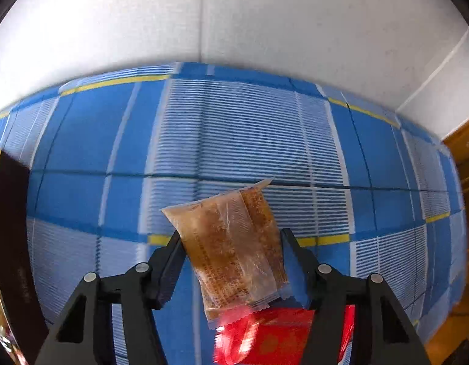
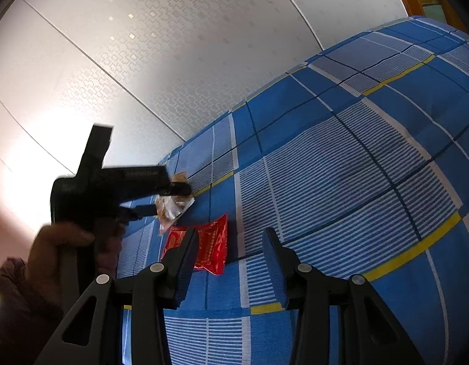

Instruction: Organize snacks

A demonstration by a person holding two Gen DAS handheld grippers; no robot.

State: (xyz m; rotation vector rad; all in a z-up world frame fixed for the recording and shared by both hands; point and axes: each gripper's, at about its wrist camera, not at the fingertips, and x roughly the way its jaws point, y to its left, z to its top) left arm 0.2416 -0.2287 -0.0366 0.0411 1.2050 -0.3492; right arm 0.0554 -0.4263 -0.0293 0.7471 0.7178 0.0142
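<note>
My left gripper [image 1: 231,237] is shut on a clear packet of brown snack [image 1: 234,243] and holds it above the blue checked cloth [image 1: 234,140]. A red snack packet [image 1: 274,334] lies on the cloth right below it. In the right wrist view the left gripper [image 2: 173,197] shows at the left with the brown packet [image 2: 170,210] between its fingers, just above the red packet [image 2: 210,243]. My right gripper [image 2: 231,237] is open and empty, close to the red packet's right side.
The cloth [image 2: 341,167] runs up to a white patterned wall [image 2: 143,60]. A dark object [image 1: 9,243] stands at the left edge of the left wrist view. Wooden furniture [image 1: 465,146] shows at the right edge.
</note>
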